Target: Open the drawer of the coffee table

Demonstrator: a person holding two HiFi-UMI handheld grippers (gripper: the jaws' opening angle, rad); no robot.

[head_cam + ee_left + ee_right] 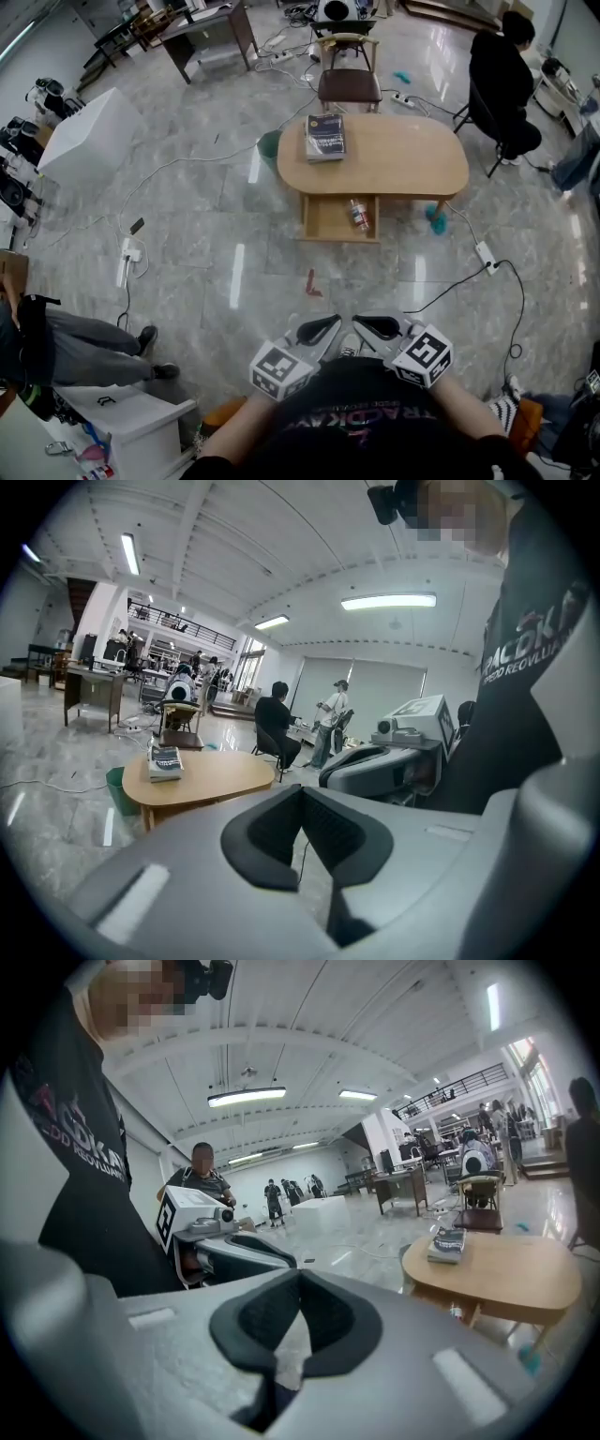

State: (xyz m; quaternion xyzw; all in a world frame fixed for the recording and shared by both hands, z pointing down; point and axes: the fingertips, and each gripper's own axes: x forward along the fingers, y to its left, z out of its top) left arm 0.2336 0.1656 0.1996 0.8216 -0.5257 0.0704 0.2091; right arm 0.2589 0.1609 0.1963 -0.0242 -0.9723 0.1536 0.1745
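Nearest the camera, at the bottom centre of the head view, the left gripper and the right gripper were held side by side, just beside each other and close to the person's body. Each gripper's own view showed its dark pads closed together with nothing between them. Both pointed up the frame, toward the table.

Between the grippers and the table lay a bare stretch of tiled floor with a small red mark on it.

Beyond that, in the upper middle of the frame, stood the coffee table. Its drawer was well apart from both grippers and almost straight up the frame from the gap between them. The left gripper stood slightly more in line with it, by my reading. The drawer's long side ran left to right across the frame, and its line of travel ran down the frame toward the grippers. It was already out from under the tabletop, and a bottle lay inside it. I judged the opening largely done, with no contact at this moment.

A book lay on the tabletop's upper left part, and a chair stood behind the table.
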